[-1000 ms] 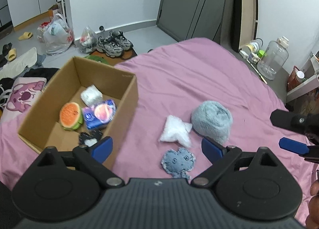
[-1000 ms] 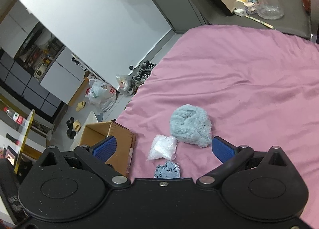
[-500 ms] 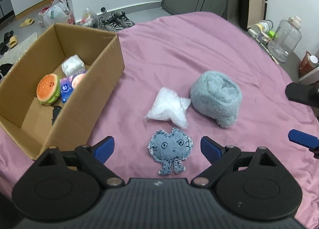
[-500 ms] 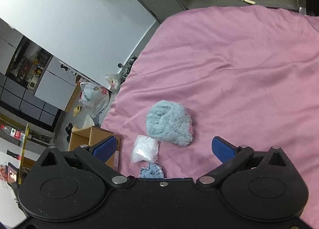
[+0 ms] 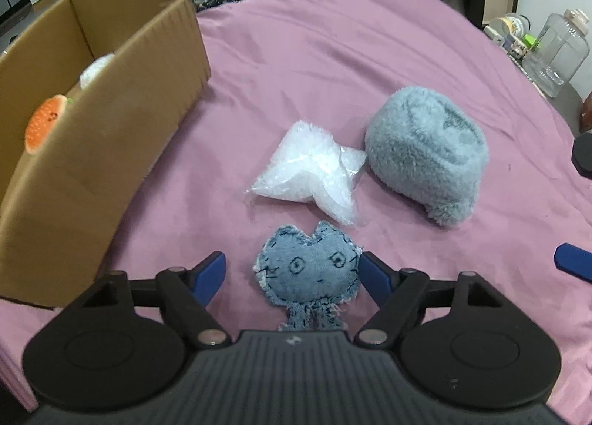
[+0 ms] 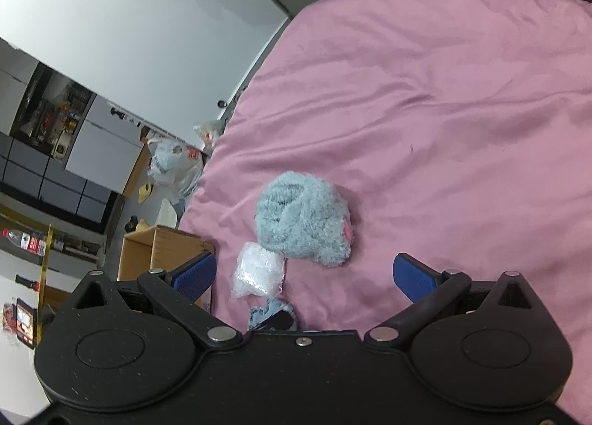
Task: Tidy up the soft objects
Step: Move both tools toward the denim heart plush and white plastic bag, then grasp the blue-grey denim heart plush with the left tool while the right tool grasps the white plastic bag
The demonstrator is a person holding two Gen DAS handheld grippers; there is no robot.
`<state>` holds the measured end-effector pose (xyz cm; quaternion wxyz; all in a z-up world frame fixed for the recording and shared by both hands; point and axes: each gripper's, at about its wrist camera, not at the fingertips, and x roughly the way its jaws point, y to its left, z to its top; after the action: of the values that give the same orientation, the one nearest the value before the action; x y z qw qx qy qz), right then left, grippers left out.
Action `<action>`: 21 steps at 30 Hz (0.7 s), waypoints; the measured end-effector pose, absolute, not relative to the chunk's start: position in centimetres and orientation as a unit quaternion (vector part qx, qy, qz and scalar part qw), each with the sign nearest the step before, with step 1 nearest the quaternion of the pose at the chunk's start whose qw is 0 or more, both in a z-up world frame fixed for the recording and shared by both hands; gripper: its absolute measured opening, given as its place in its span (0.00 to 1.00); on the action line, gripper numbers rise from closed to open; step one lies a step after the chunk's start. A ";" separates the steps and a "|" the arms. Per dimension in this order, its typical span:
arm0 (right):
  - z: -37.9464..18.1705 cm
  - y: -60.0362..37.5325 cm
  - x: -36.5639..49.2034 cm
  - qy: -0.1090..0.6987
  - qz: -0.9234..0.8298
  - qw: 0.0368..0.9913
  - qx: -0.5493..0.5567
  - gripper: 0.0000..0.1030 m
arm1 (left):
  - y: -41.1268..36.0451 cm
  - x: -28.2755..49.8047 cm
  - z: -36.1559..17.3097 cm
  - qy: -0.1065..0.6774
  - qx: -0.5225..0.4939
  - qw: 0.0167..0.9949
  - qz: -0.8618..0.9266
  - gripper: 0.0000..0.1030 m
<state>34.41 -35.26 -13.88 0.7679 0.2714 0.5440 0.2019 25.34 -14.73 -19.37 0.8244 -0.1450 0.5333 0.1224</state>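
Pink bedsheet (image 5: 333, 54) filled both views. Open brown cardboard box (image 5: 111, 121) sat left of and beyond the left gripper's left finger, with an orange burger-shaped plush (image 5: 44, 125) inside. Fluffy grey-blue rolled plush (image 5: 425, 154) lay ahead and to the right of the left fingers; in the right wrist view it sat ahead, between the fingers. Clear plastic bag of white stuffing (image 5: 310, 177) lay straight ahead, touching the plush. Flat blue denim cat-face patch (image 5: 309, 269) lay between the left gripper (image 5: 292, 273) fingers, right fingertip at its edge. Fingers spread wide, nothing pinched. Right gripper (image 6: 305, 273) also spread, empty, hanging above the items. Step judged: approach to pick the patch. Next: lower, close across the face, carry to box. Patch long axis ran along the fingers, ears pointing away, fringed legs toward the camera.
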 end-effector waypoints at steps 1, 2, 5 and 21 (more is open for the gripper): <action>-14.2 -35.1 34.5 0.548 0.204 0.765 0.270 1.00 | -14.8 25.5 -19.7 0.536 -0.147 0.822 0.122 0.72; -14.5 -34.9 34.6 0.551 0.205 0.763 0.269 1.00 | -14.8 25.7 -20.0 0.538 -0.150 0.821 0.121 0.71; -15.3 -34.4 35.0 0.558 0.215 0.754 0.273 1.00 | -14.8 26.0 -20.3 0.535 -0.152 0.822 0.124 0.68; -17.9 -30.0 35.3 0.581 0.262 0.715 0.288 0.91 | -12.8 25.9 -19.2 0.522 -0.183 0.825 0.114 0.27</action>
<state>35.31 -29.98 -17.91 0.7149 0.2882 0.5807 0.2620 25.87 -12.76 -19.24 0.8252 -0.1830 0.5221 0.1141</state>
